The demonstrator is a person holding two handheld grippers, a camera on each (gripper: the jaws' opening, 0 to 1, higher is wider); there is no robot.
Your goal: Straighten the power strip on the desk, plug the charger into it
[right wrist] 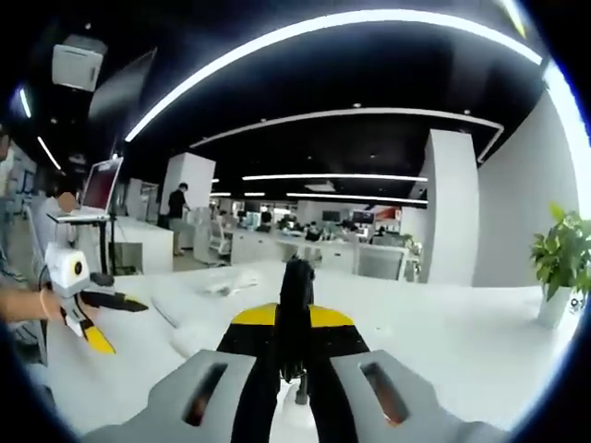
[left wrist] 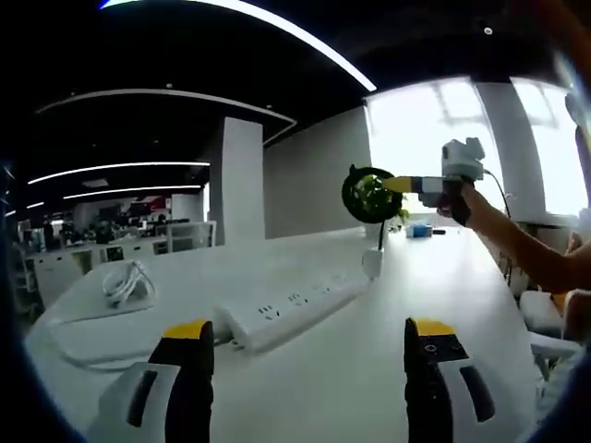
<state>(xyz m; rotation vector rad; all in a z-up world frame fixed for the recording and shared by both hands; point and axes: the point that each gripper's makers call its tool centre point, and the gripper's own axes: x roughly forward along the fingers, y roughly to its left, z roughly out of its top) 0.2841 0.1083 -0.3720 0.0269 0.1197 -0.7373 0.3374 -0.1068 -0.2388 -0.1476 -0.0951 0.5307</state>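
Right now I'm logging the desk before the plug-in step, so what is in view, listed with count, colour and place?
power strip: one, white, lying at an angle on the desk, ahead of the left gripper
cable bundle: one, white, coiled, desk's far left
desk: one, white
plant: one, green, white pot, desk's far edge
charger: one, black, clamped in the right gripper
left gripper: open, yellow-tipped, above the desk
right gripper: shut on the charger, raised

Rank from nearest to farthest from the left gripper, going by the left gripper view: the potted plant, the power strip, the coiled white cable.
1. power strip: just ahead of the open jaws of the left gripper, lying at a slant.
2. coiled white cable: farther back, on the left of the desk.
3. potted plant: farthest, at centre right, beyond the strip's far end.
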